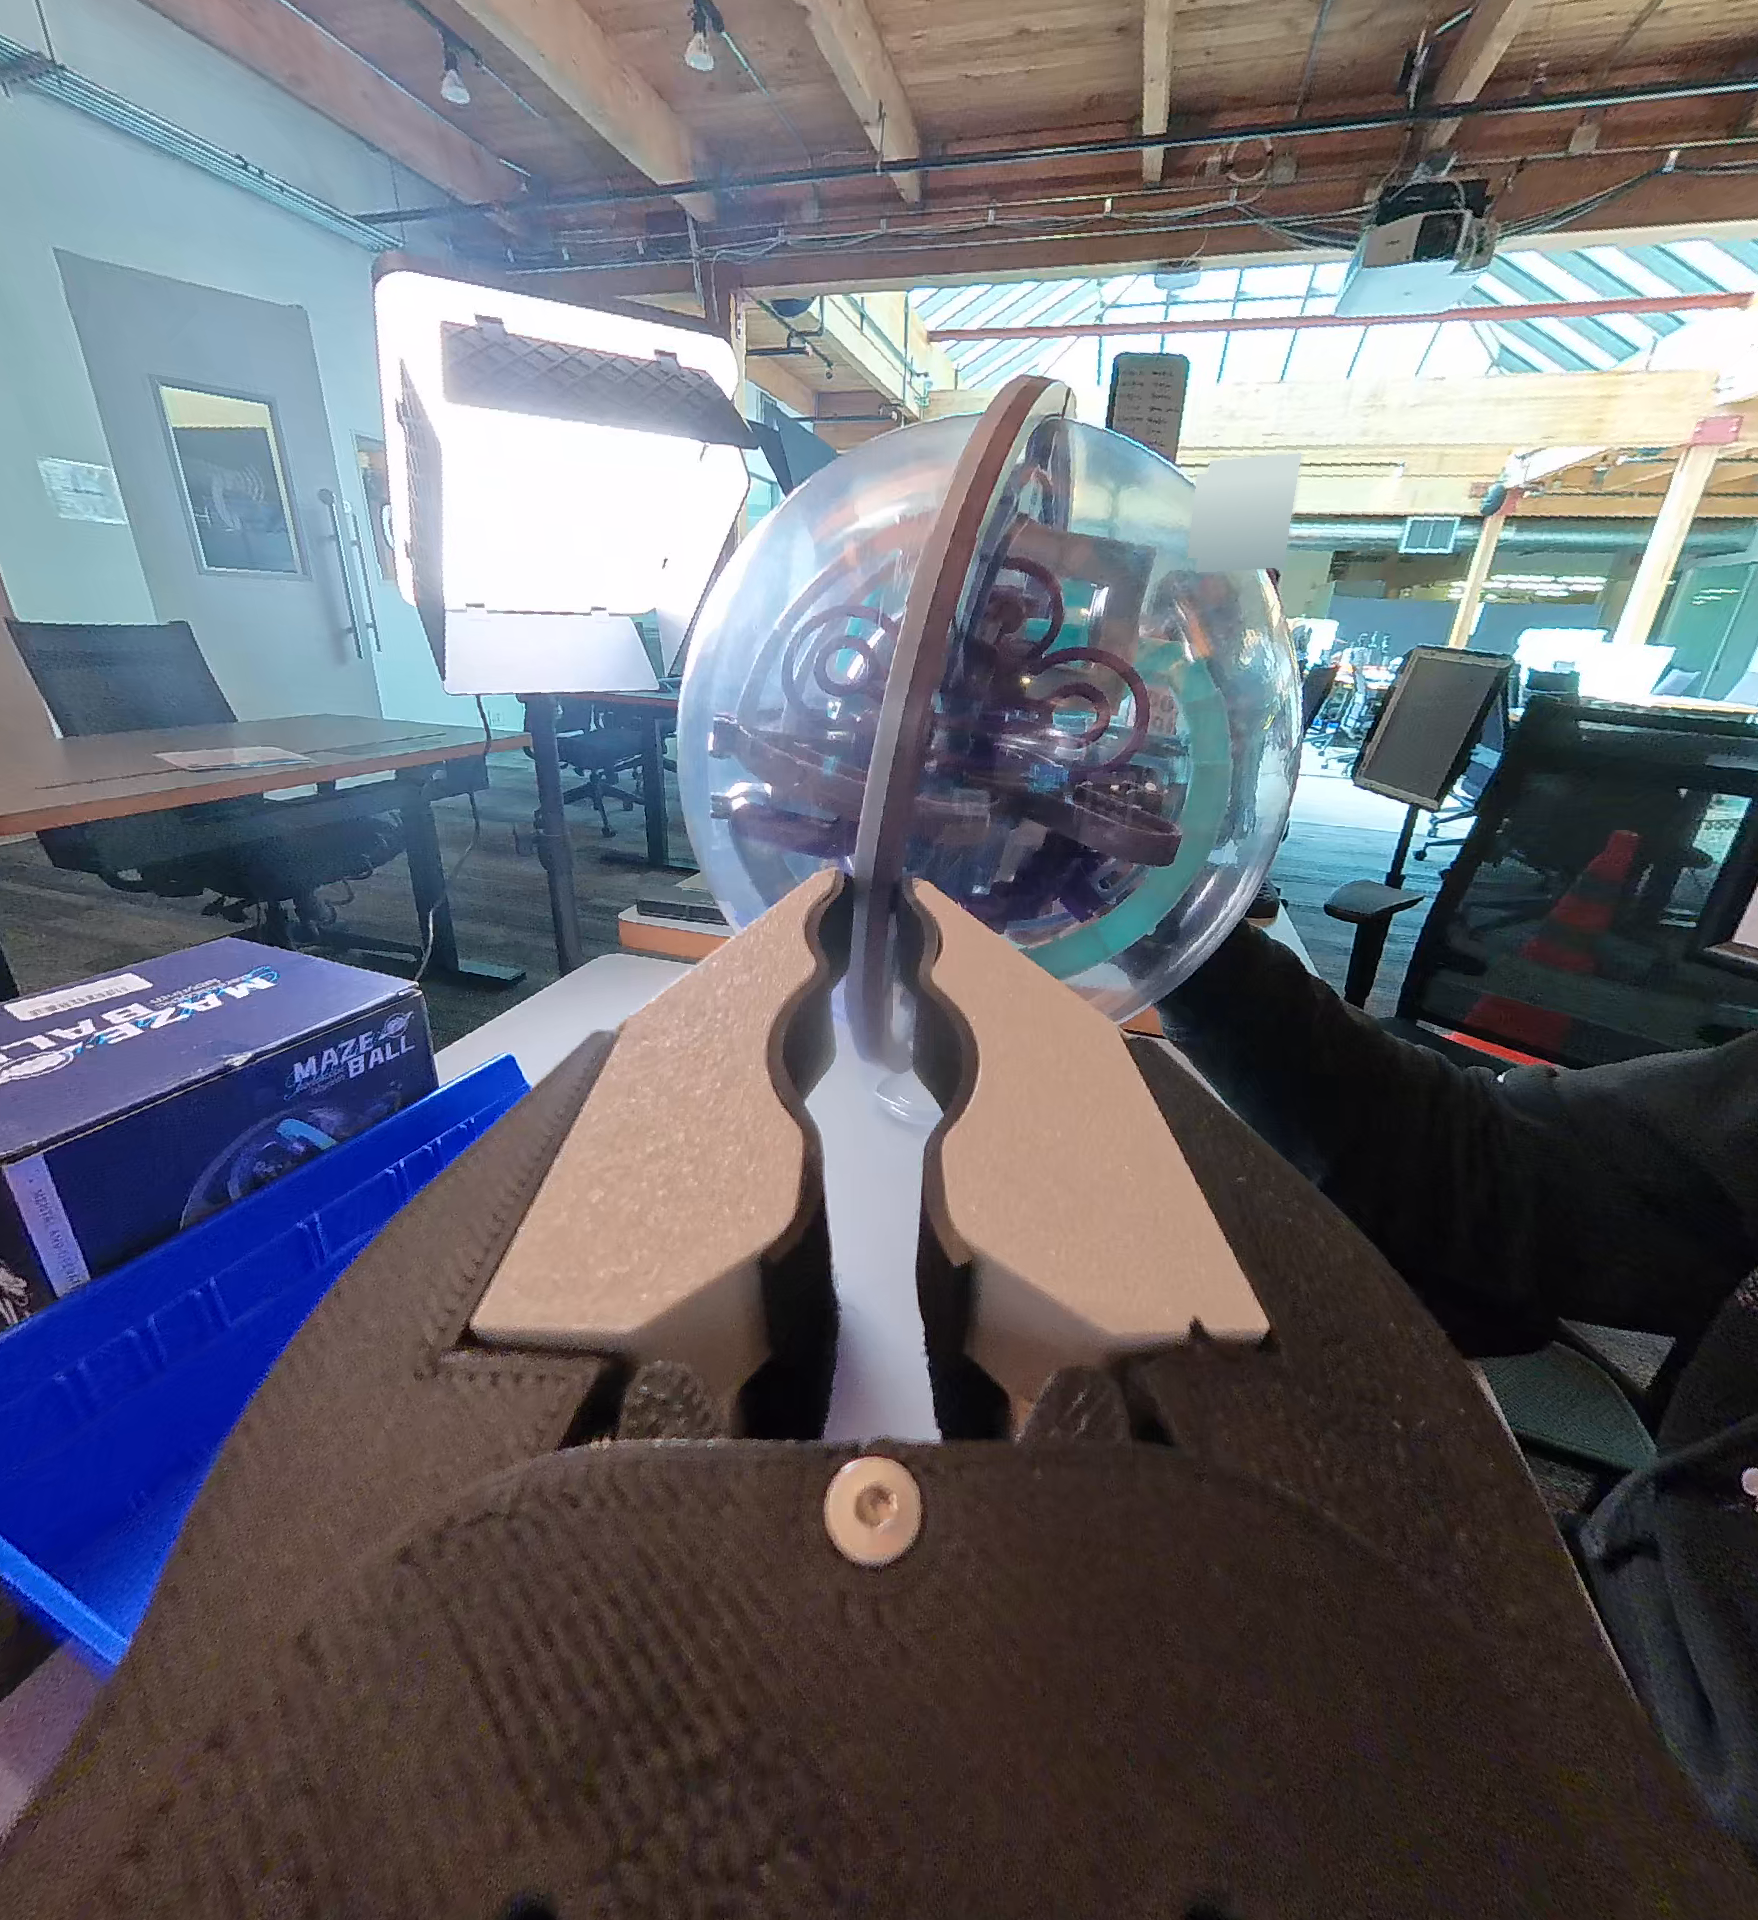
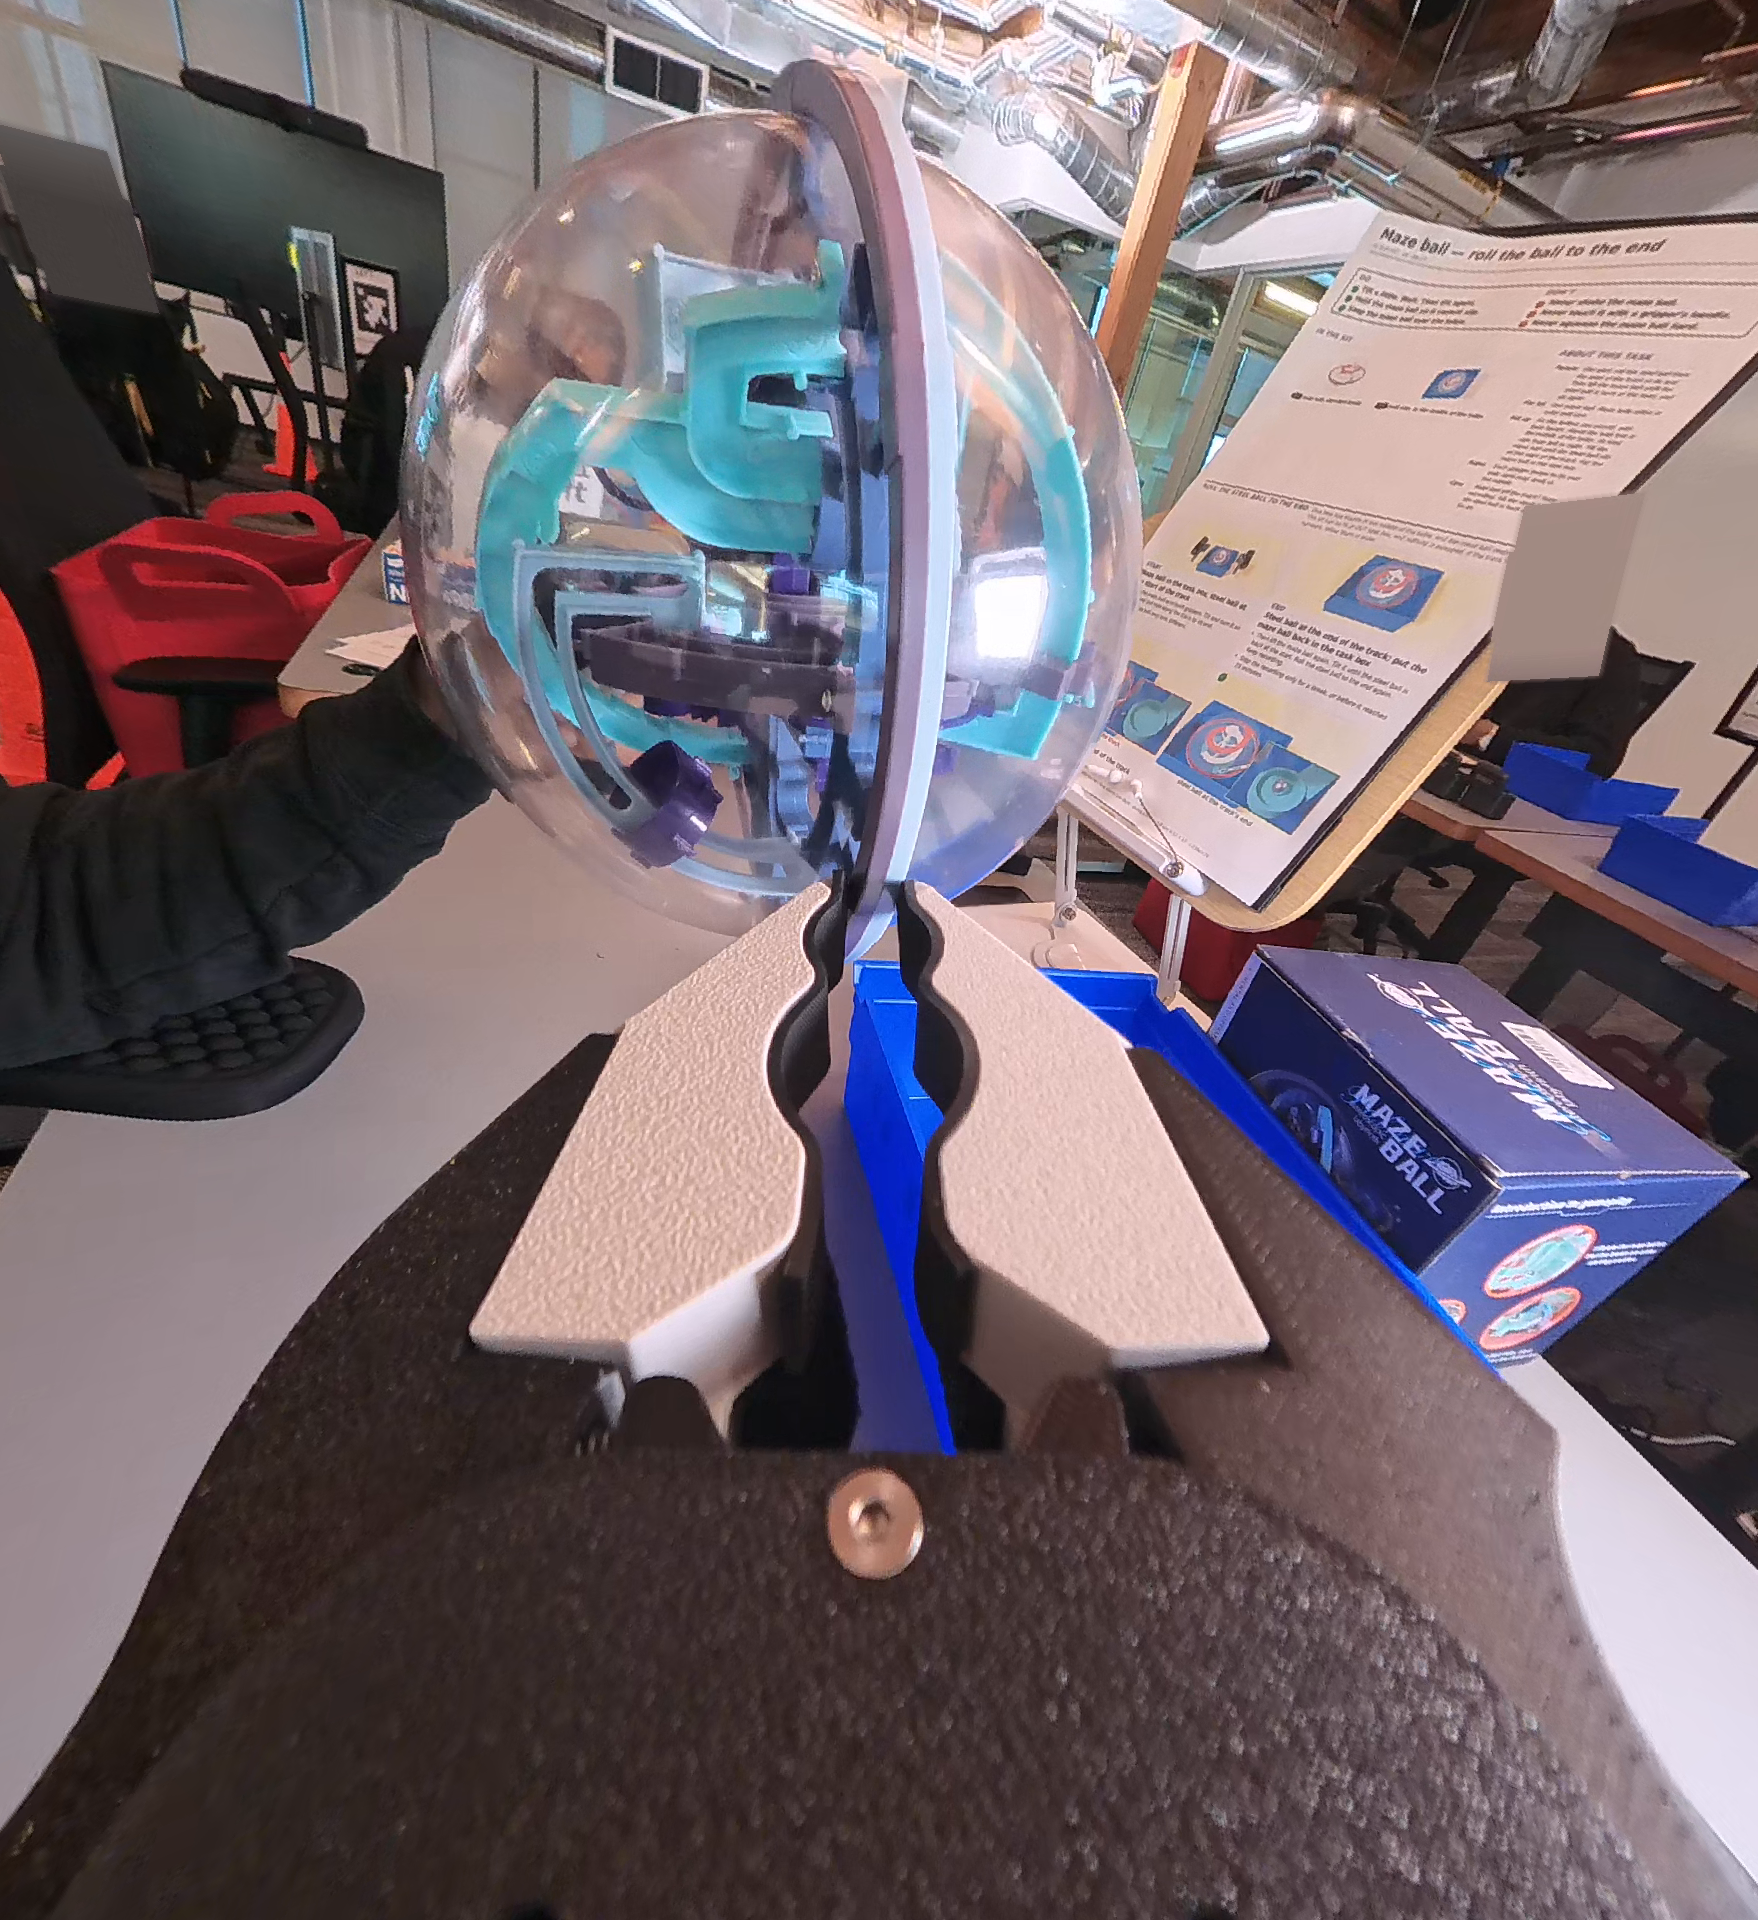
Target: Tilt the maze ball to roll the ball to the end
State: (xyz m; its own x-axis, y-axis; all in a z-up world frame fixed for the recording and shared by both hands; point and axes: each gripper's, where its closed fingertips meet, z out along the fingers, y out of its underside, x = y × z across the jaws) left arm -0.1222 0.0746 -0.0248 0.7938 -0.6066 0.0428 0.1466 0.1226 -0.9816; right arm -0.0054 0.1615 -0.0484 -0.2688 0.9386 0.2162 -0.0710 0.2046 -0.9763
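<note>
Left wrist view: the left tool (image 1: 877,896) is closed almost fully, its grey fingertips (image 1: 802,914) pinching the thin flat ring (image 1: 942,644) that girdles the maze ball (image 1: 989,696). The transparent sphere is held clear of the white tabletop (image 1: 532,1023), ring standing nearly upright and edge-on, with maroon spiral tracks and a teal arc visible inside. A black sleeve (image 1: 1477,1174) reaches in from the right to the far side of the sphere. At lower left lie a blue task box (image 1: 179,1382) and, behind it, a dark blue cardboard carton (image 1: 158,1101). A bright light panel (image 1: 563,499) stands behind the ball.

Right wrist view: the right tool (image 2: 870,899) is likewise nearly shut, its fingertips (image 2: 942,920) clamped on the same ring (image 2: 890,468) at the opposite side — the maze ball (image 2: 750,520) is thus carried between the two tools, above the tabletop (image 2: 439,987). Teal, grey and purple track sections fill this hemisphere; the small steel ball cannot be located in either view. The black sleeve (image 2: 127,852) appears at left, touching the sphere's far edge. The blue task box (image 2: 1114,1013) lies directly below and beyond the fingers, the carton (image 2: 1457,1153) just beside it at right, and a tilted instruction board (image 2: 1426,540) stands behind — well apart from the ball.
</note>
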